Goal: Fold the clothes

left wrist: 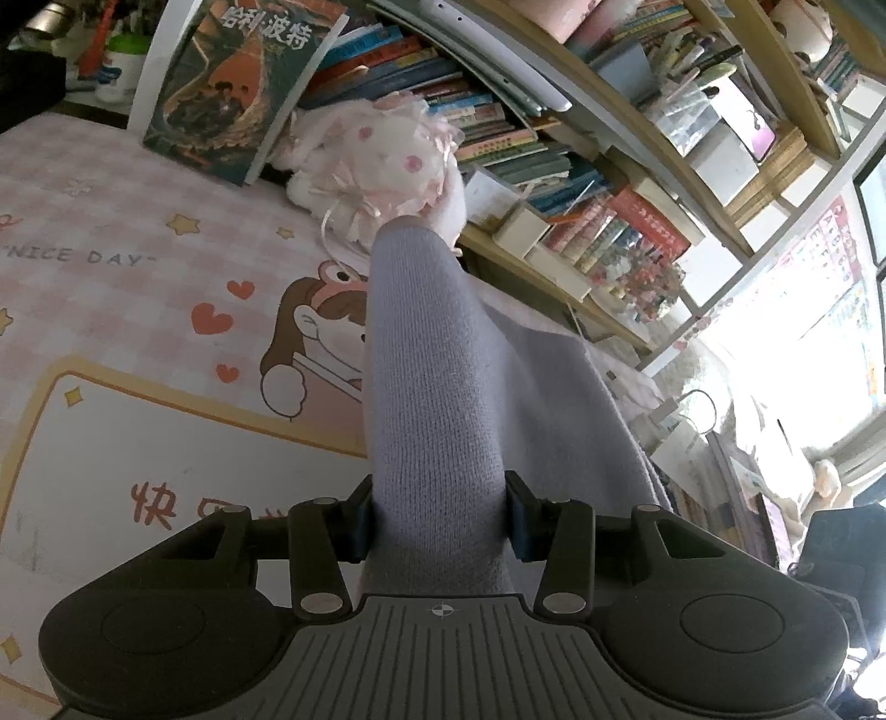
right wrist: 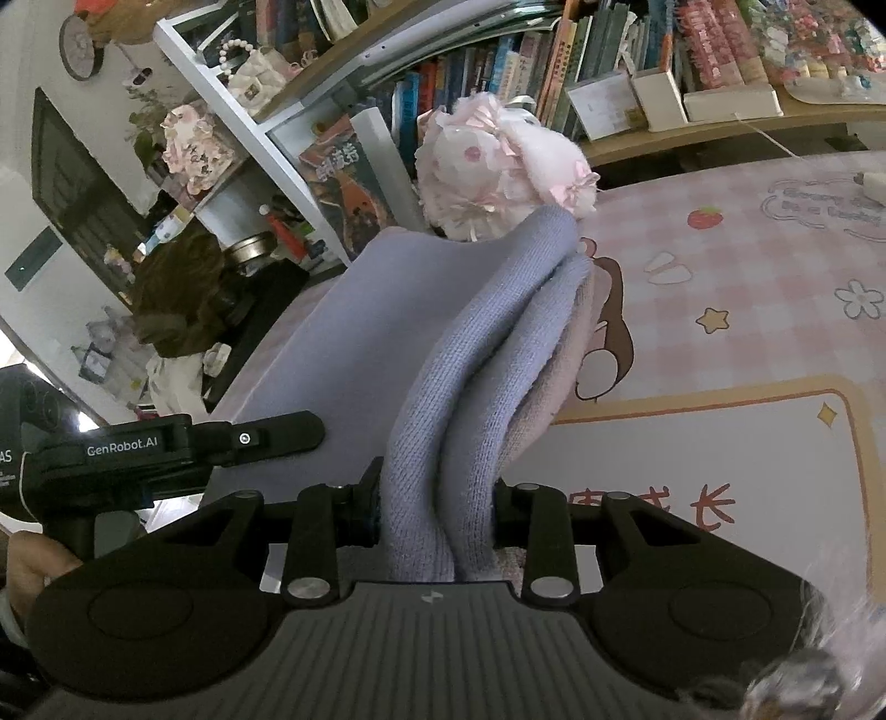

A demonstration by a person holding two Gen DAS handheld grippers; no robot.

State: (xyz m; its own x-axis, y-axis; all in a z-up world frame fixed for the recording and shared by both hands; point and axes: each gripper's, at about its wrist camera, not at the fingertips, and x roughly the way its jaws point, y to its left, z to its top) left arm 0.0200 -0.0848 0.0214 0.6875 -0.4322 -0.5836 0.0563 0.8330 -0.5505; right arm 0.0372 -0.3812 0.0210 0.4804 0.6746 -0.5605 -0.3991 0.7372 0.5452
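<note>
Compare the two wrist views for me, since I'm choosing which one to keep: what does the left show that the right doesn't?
Only the left wrist view shows the bright window and the "NICE DAY" print on the desk mat.

Only the right wrist view shows the other gripper's black handle, a wall clock and the strawberry print.

Both show a gripper (left gripper, right gripper) shut on the lilac knit garment, the frilly pink plush toy and the bookshelf.
</note>
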